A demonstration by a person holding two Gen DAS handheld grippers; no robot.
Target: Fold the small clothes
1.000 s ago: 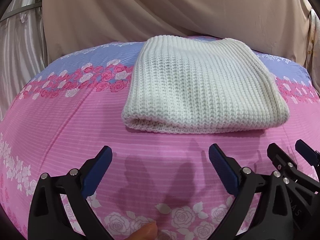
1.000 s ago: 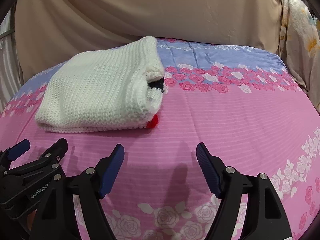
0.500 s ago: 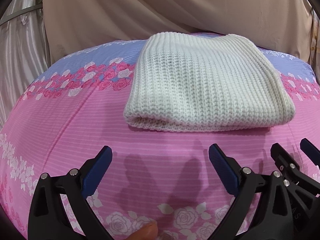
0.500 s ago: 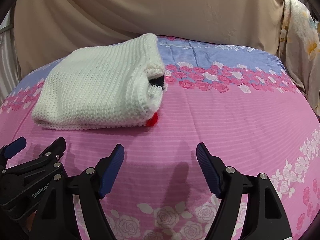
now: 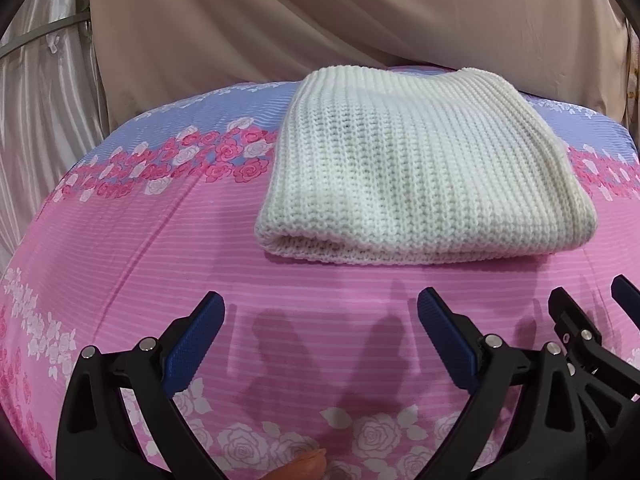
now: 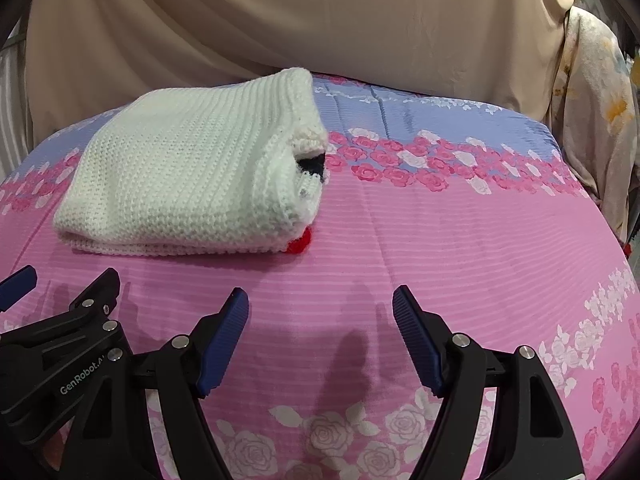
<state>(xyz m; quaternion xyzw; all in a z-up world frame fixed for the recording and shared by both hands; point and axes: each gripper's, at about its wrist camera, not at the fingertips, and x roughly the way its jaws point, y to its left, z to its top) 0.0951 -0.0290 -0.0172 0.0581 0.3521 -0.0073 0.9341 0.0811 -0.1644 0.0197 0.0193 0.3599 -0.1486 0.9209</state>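
Note:
A white knitted garment (image 5: pixel 424 172) lies folded in a thick rectangle on the pink floral bed sheet (image 5: pixel 160 248). In the right wrist view the same garment (image 6: pixel 192 172) sits at the upper left, with a dark patch and a red bit showing at its right edge. My left gripper (image 5: pixel 320 312) hovers open just in front of the garment's near fold, nothing between its blue pads. My right gripper (image 6: pixel 320 308) is open too, to the right of the garment and short of it, empty. Each gripper shows at the edge of the other's view.
A beige curtain (image 5: pixel 360 20) hangs behind the bed. A floral cloth (image 6: pixel 592 120) hangs at the far right. Pale drapes (image 5: pixel 44 100) stand at the left. The sheet (image 6: pixel 460 240) stretches bare to the right of the garment. A fingertip (image 5: pixel 304 466) shows at the bottom edge.
Both views drift slightly, so the garment sits a little higher in the left wrist view and a little lower left in the right wrist view. Both grippers stay open and empty.

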